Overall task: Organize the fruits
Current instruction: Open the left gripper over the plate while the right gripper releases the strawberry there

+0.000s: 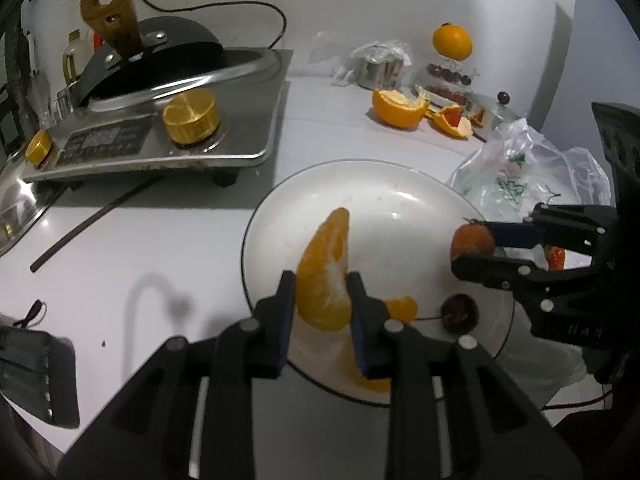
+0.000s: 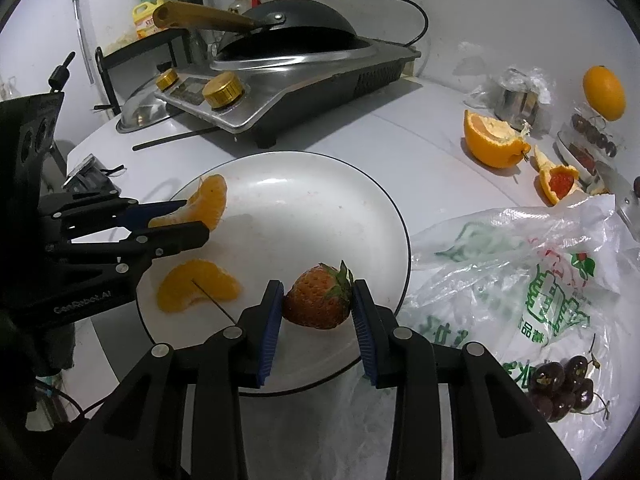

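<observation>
A white plate (image 1: 380,208) (image 2: 300,200) sits on the white counter. My left gripper (image 1: 322,280) (image 2: 196,218) is shut on a peeled orange segment (image 1: 326,264) (image 2: 212,196), its blue pads against both sides, low over the plate's left part. At the plate's right edge my right gripper (image 2: 317,286) (image 1: 472,246) is shut on a strawberry (image 2: 316,304) (image 1: 472,238), green leaves against the right pad. A second orange segment (image 2: 198,286) and a dark cherry (image 1: 460,314) lie on the plate between the two grippers.
A steel stove (image 1: 160,128) with a black wok stands behind the plate, a dark chopstick (image 1: 96,224) in front of it. Orange peels (image 1: 400,108) and a whole orange (image 1: 452,42) lie at the back right. A plastic bag (image 2: 520,264) with cherries (image 2: 564,384) borders the plate's right.
</observation>
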`<action>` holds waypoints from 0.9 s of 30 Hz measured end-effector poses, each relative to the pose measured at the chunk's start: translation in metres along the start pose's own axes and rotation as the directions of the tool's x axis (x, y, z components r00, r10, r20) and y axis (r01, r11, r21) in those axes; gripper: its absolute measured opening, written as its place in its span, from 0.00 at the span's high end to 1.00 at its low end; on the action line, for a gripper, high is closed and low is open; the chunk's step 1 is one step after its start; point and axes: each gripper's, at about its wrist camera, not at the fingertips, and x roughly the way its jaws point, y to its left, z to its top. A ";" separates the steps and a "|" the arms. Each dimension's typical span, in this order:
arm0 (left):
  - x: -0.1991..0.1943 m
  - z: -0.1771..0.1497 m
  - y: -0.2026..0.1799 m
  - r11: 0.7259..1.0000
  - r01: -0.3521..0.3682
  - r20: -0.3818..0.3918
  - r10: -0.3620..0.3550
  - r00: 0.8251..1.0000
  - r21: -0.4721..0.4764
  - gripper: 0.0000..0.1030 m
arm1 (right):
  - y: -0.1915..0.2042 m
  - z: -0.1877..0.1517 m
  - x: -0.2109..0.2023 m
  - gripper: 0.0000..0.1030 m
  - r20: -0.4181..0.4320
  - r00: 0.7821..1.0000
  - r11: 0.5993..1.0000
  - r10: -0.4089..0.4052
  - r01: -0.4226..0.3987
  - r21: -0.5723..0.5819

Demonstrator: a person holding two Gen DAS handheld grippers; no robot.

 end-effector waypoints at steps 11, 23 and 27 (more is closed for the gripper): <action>-0.018 0.000 -0.005 1.000 -0.020 0.032 0.020 0.999 0.002 0.59 | 0.004 -0.002 -0.018 0.52 0.038 0.999 1.000 -0.004 0.004 -0.007; -0.040 -0.001 -0.029 1.000 -0.013 0.082 0.011 0.997 0.021 0.45 | -0.002 -0.015 -0.052 0.52 0.089 0.996 1.000 -0.019 0.018 0.007; -0.046 -0.002 -0.041 0.999 -0.005 0.094 0.002 0.996 0.033 0.45 | -0.005 -0.021 -0.064 0.52 0.109 0.994 1.000 -0.022 0.022 0.007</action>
